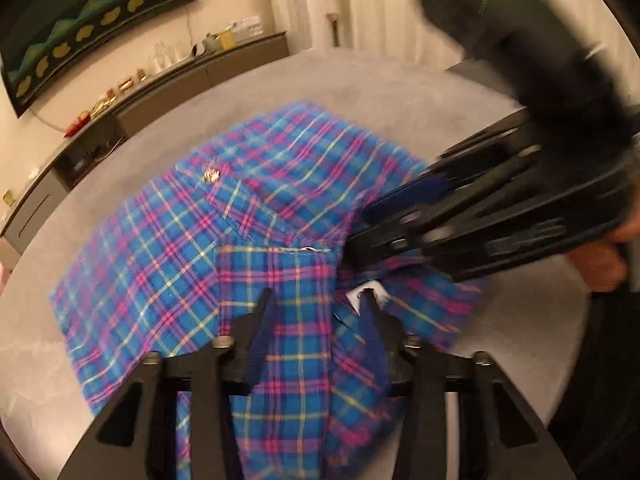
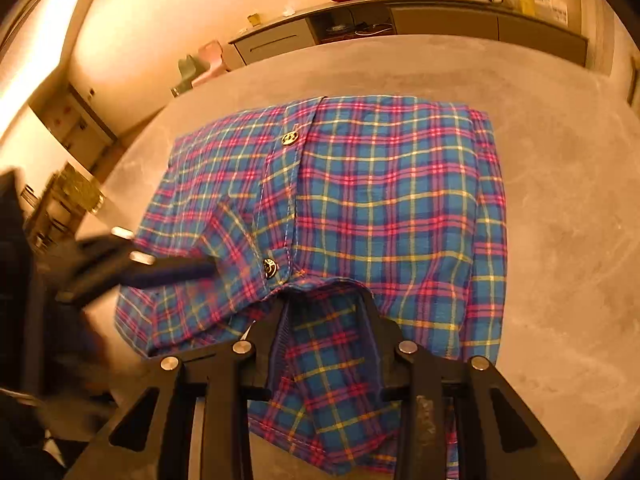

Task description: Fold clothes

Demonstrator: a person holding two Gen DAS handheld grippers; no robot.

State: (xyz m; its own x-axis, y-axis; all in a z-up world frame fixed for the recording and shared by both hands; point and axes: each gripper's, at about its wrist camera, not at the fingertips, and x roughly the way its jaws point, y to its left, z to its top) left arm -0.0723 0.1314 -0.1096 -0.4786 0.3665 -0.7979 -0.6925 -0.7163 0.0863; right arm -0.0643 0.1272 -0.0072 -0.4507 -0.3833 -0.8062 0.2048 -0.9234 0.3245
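Note:
A blue, pink and yellow plaid shirt (image 1: 168,264) lies folded on the grey table (image 1: 360,92); it also shows in the right wrist view (image 2: 392,200), with two metal buttons down its placket. My left gripper (image 1: 316,300) has plaid cloth between its fingers at the shirt's near edge. My right gripper (image 2: 324,300) also has plaid cloth between its fingers near the collar. The right gripper (image 1: 360,232) reaches in from the right in the left wrist view, blurred. The left gripper (image 2: 208,270) shows blurred at left in the right wrist view.
A long grey sideboard (image 1: 168,80) with small items stands against the far wall, also in the right wrist view (image 2: 440,20). A dark framed picture (image 1: 92,20) hangs above it. Bare table (image 2: 560,200) surrounds the shirt.

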